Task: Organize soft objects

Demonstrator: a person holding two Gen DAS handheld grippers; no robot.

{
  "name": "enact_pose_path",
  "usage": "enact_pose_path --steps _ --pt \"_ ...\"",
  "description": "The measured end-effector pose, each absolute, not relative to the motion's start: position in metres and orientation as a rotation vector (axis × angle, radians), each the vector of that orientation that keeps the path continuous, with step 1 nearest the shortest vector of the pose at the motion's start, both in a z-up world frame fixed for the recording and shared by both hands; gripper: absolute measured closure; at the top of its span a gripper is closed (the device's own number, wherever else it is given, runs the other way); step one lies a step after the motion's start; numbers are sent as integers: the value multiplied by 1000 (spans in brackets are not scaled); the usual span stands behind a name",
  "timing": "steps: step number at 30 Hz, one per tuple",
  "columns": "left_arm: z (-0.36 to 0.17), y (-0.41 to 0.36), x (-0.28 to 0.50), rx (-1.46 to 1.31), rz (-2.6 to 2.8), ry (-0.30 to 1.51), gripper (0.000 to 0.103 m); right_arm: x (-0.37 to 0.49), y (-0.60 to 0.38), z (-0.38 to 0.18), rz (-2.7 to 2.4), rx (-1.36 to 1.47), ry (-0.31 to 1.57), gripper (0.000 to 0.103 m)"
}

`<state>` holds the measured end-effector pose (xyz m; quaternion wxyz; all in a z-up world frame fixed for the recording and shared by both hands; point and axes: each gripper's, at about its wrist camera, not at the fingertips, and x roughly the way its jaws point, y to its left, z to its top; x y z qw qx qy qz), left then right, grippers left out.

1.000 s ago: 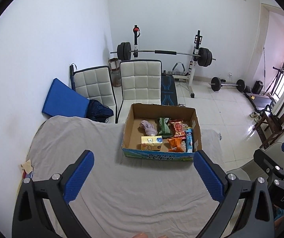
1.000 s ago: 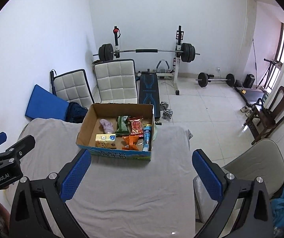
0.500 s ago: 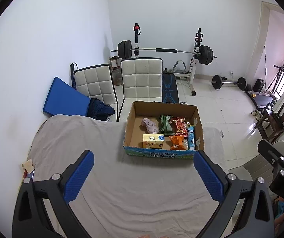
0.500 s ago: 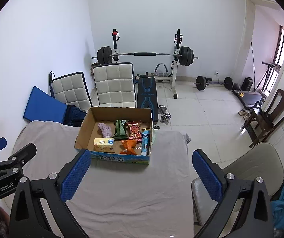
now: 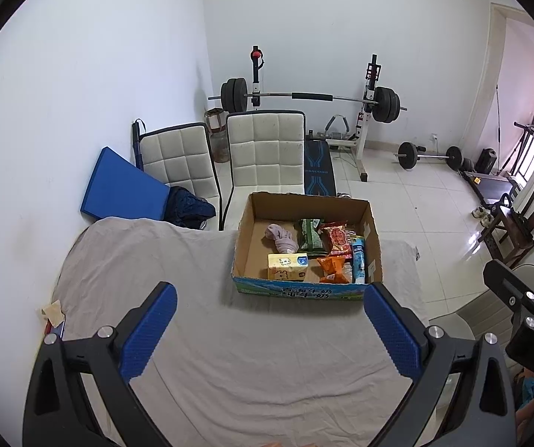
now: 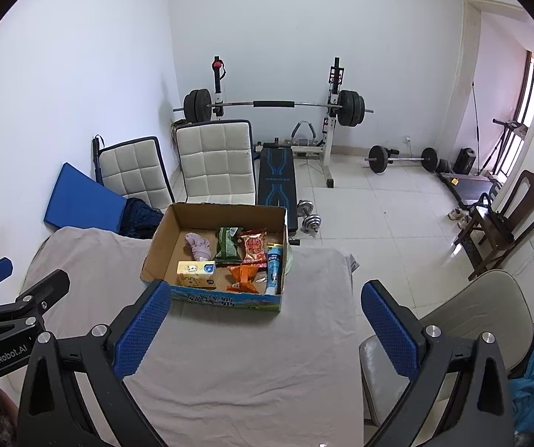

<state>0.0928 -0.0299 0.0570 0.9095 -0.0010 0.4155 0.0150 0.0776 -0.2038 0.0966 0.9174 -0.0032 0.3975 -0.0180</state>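
Note:
An open cardboard box (image 5: 306,292) (image 6: 226,300) stands at the far edge of the table covered with grey cloth (image 5: 229,365) (image 6: 244,365). Inside lie a pale purple cloth bundle (image 5: 281,238) (image 6: 198,246), a yellow carton (image 5: 287,266) (image 6: 195,273), green (image 5: 310,236), red (image 5: 337,238) and orange (image 5: 332,266) snack packets and a blue tube (image 5: 359,260). My left gripper (image 5: 267,329) is open and empty, held high over the table short of the box. My right gripper (image 6: 263,329) is open and empty, also short of the box.
Two white padded chairs (image 5: 263,156) and a blue mat (image 5: 118,190) stand behind the table by the wall. A barbell rack and bench (image 6: 274,178) are further back. A beige chair (image 6: 464,320) sits right of the table, a wooden chair (image 6: 509,219) beyond it.
Both grippers have drawn back and up a little, so the box sits slightly lower and smaller in the views. Both stay open and empty.

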Motion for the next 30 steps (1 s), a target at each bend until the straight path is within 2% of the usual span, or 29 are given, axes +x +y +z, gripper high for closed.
enact_pose_path --steps 30 --pt "65 -33 97 10 22 865 0 74 -210 97 -57 23 806 0"
